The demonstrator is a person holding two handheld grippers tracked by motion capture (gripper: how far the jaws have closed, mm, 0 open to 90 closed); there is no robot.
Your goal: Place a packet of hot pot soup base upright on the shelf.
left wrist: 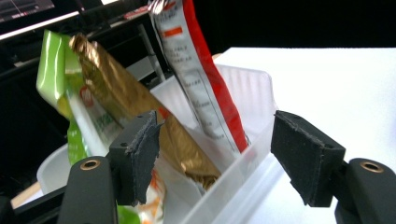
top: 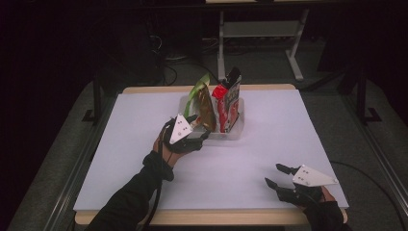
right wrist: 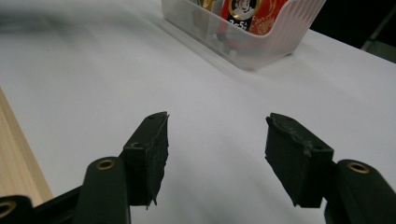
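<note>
A clear plastic tub (top: 238,129) sits at the far middle of the white worktop (top: 120,144), holding upright snack packets (top: 226,103). The left claw (top: 202,127) hangs open at its near-left edge; the right claw (top: 275,175) rests open, well apart, near right.
</note>
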